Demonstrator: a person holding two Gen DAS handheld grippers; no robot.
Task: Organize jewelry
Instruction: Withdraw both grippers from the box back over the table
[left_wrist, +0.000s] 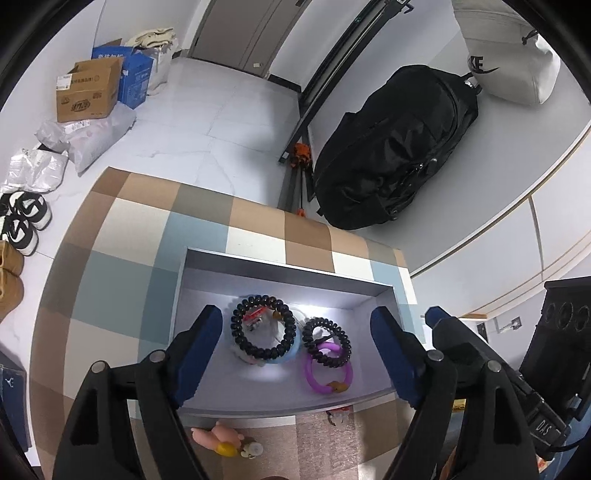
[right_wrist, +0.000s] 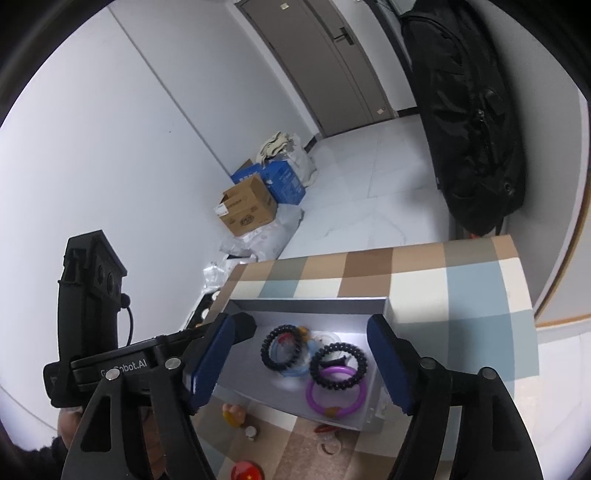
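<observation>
An open grey box (left_wrist: 280, 267) stands on a table with a checked cloth (left_wrist: 122, 266). Inside it lie a large black spiral band (left_wrist: 236, 321), a smaller black spiral band (left_wrist: 308, 332), a purple bangle (left_wrist: 314, 380) and a pale blue bangle (left_wrist: 291, 349). My left gripper (left_wrist: 297, 317) hovers over the box, open, its blue pads wide of the bands and touching none. Beside it on the right, my right gripper (right_wrist: 303, 325) is open over the same box (right_wrist: 306, 306), above the black bands (right_wrist: 267, 350) and the purple bangle (right_wrist: 314, 400).
A pink toy figure (left_wrist: 218, 435) and small trinkets lie on the cloth in front of the box, with a red round piece (right_wrist: 246, 472) nearer. On the floor are a black backpack (left_wrist: 395, 147), cardboard boxes (left_wrist: 88, 92) and shoes (left_wrist: 22, 218).
</observation>
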